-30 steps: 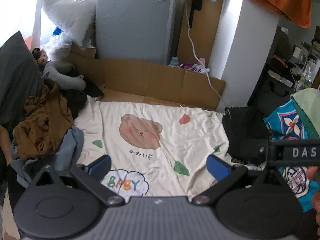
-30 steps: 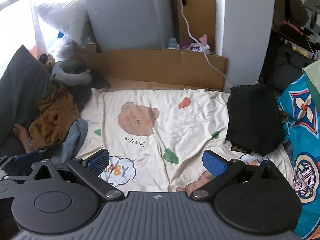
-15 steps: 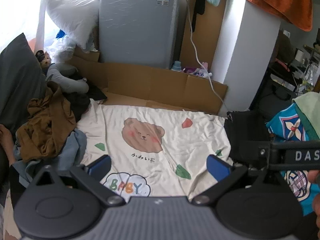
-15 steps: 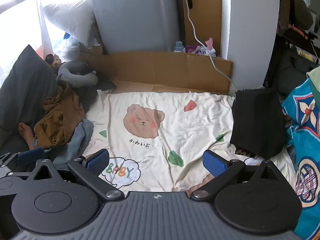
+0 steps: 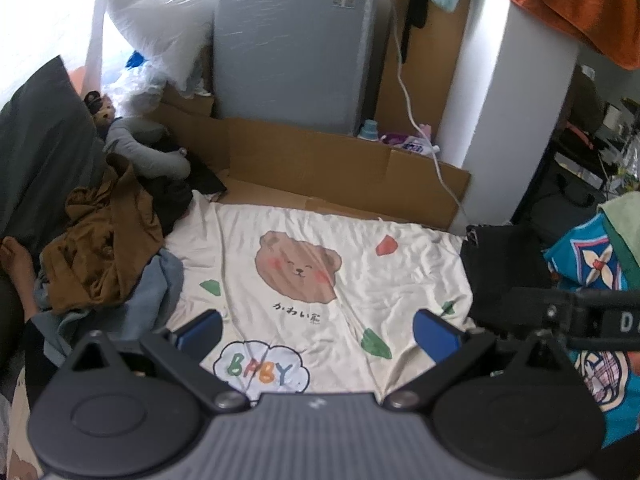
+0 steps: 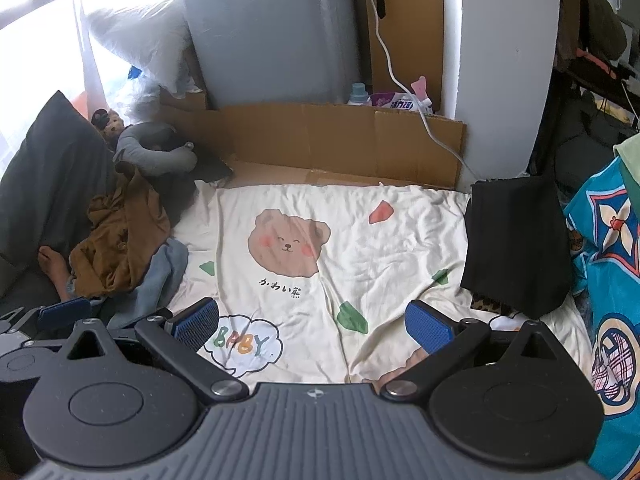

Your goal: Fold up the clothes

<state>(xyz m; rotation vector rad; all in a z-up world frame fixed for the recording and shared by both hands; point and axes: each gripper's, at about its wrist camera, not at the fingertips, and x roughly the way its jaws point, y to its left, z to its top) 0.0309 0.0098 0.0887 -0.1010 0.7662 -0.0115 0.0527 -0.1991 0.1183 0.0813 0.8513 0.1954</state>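
Observation:
A heap of unfolded clothes lies at the left of the cream bear-print sheet point(image 5: 360, 280) point(image 6: 360, 248): a brown garment point(image 5: 104, 248) point(image 6: 120, 240) on top of a grey-blue one point(image 5: 156, 292) point(image 6: 164, 272). A folded black garment point(image 6: 516, 240) point(image 5: 500, 264) rests on the sheet's right edge. My left gripper point(image 5: 318, 332) hovers open above the sheet's near part, holding nothing. My right gripper point(image 6: 312, 326) is open and empty too, over the same area. The left gripper's blue fingertip point(image 6: 64, 308) shows at the lower left of the right wrist view.
A cardboard wall point(image 5: 340, 168) and a grey appliance point(image 5: 296, 40) stand behind the sheet, with a white cable point(image 5: 432, 152) hanging down. A dark cushion point(image 5: 40, 152), a grey plush toy point(image 5: 148, 152) and a person's bare foot point(image 6: 52, 264) are at the left. A blue patterned cloth point(image 6: 612, 280) lies at the right.
Both grippers have lifted and drawn back a little, so the sheet and the wall behind sit lower in view. Both stay open and the clothes have not moved.

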